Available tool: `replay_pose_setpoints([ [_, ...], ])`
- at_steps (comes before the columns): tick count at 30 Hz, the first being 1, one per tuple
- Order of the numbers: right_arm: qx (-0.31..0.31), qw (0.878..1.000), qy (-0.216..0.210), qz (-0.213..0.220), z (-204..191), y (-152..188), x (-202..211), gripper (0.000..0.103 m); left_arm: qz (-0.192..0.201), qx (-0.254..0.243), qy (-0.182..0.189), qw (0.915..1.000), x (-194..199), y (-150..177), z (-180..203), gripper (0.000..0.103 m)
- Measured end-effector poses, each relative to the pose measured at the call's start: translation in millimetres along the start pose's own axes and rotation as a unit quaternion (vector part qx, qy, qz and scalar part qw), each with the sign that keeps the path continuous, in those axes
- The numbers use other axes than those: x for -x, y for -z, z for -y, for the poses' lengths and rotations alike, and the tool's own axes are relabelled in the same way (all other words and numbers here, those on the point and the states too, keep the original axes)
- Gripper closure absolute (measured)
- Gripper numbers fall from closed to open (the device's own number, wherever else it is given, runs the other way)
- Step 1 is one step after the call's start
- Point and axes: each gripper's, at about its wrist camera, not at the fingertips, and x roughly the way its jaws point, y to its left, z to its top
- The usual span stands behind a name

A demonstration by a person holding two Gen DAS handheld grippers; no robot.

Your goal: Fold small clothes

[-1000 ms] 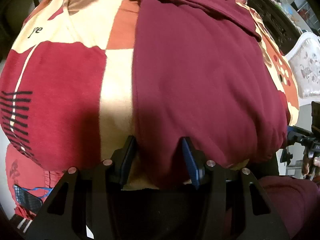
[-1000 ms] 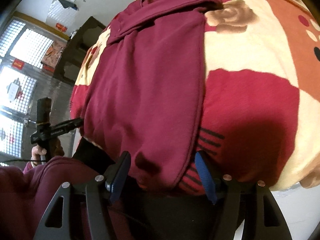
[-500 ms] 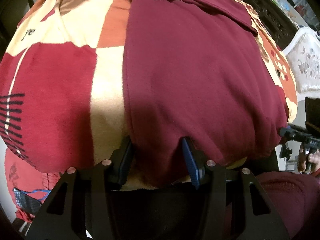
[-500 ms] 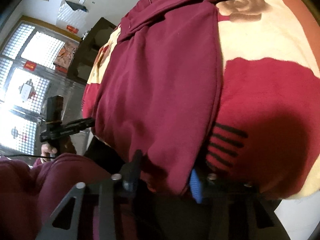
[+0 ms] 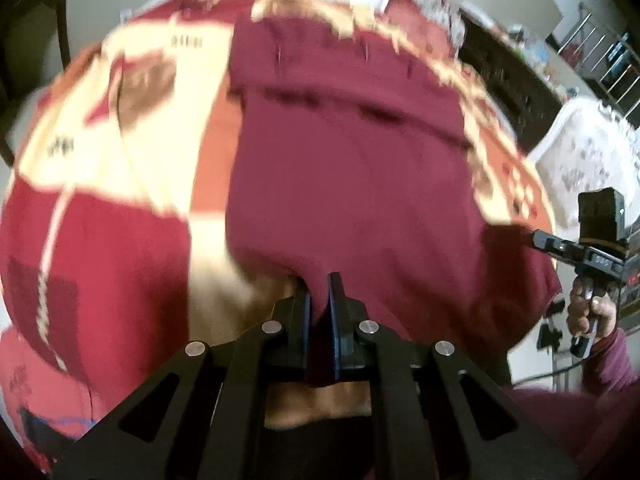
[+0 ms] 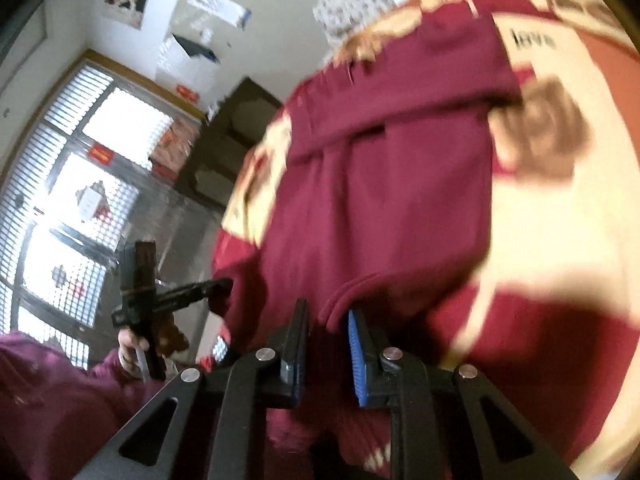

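Both grippers pinch the near hem of the maroon garment, set for a fold away from the person.

The maroon garment (image 5: 352, 184) lies spread on a patterned blanket (image 5: 100, 248) of red, cream and orange, its far end already doubled into a band across the top. The left gripper (image 5: 319, 294) has its jaws drawn together on the near hem at one corner, cloth bunched between the blue pads; the right gripper (image 6: 328, 332) grips the other near corner, though blur makes it hard to say how firmly its jaws bite. Holding both corners of one edge keeps the hem straight and taut, so I judge the cloth can be lifted as one sheet and laid toward the far end without skewing.
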Motion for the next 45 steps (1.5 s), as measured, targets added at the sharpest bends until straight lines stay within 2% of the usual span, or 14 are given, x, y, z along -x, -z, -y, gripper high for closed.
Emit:
replay_pose_setpoints([
  [6,0.009,0.995,0.017,0.099,8.3,-69.0,7.8,0.090,0.059,0.003,0.017,0.9981,-8.2,-63.4,-1.4,0.096],
  [10,0.008,0.997,0.035,0.071,11.0,-90.6,10.4,0.090,0.065,-0.010,0.013,0.9977,-15.4,-91.0,2.7,0.096],
  [12,0.017,0.998,0.060,0.030,6.1,-83.0,15.2,0.090,0.068,-0.024,0.013,0.9973,-12.9,-92.4,5.2,0.096],
  [16,-0.014,0.996,0.074,-0.046,20.0,-46.4,20.1,0.084,0.051,-0.016,0.015,0.9984,-17.9,-83.0,-0.6,0.096],
  [19,-0.084,0.990,0.073,-0.092,38.2,-8.9,19.2,0.050,0.039,-0.003,0.015,0.9991,-19.4,-72.9,-7.1,0.096],
  [20,-0.114,0.986,0.064,-0.106,45.1,9.2,19.5,0.048,0.037,-0.001,0.011,0.9993,-18.1,-68.5,-9.0,0.096],
  [26,-0.189,0.974,-0.006,-0.122,57.8,60.4,4.1,0.047,0.026,-0.005,-0.001,0.9997,-12.2,-52.2,-10.1,0.096],
  [30,-0.216,0.971,-0.031,-0.096,65.8,61.5,-11.5,0.048,0.024,-0.012,-0.011,0.9996,-12.9,-48.2,-6.9,0.096],
  [31,-0.207,0.974,-0.042,-0.083,60.8,58.4,-10.9,0.050,0.025,-0.012,-0.012,0.9995,-13.0,-47.8,-6.5,0.096],
  [33,-0.182,0.980,-0.047,-0.061,56.1,43.8,-6.8,0.068,0.025,-0.012,-0.012,0.9995,-13.4,-47.5,-6.3,0.096],
  [34,-0.173,0.983,-0.040,-0.056,55.3,38.5,-6.2,0.085,0.025,-0.012,-0.011,0.9996,-13.4,-47.4,-6.1,0.096],
  [35,-0.168,0.984,-0.035,-0.051,55.4,34.7,-5.5,0.091,0.025,-0.011,-0.011,0.9996,-13.4,-47.4,-6.4,0.096],
  [40,-0.127,0.991,-0.033,-0.015,46.3,3.2,1.1,0.093,0.041,-0.003,-0.001,0.9992,-9.7,-62.3,-9.0,0.096],
  [45,-0.092,0.993,-0.033,0.069,49.5,-58.6,10.2,0.093,0.078,0.002,0.004,0.9969,-12.3,-100.9,-10.8,0.096],
])
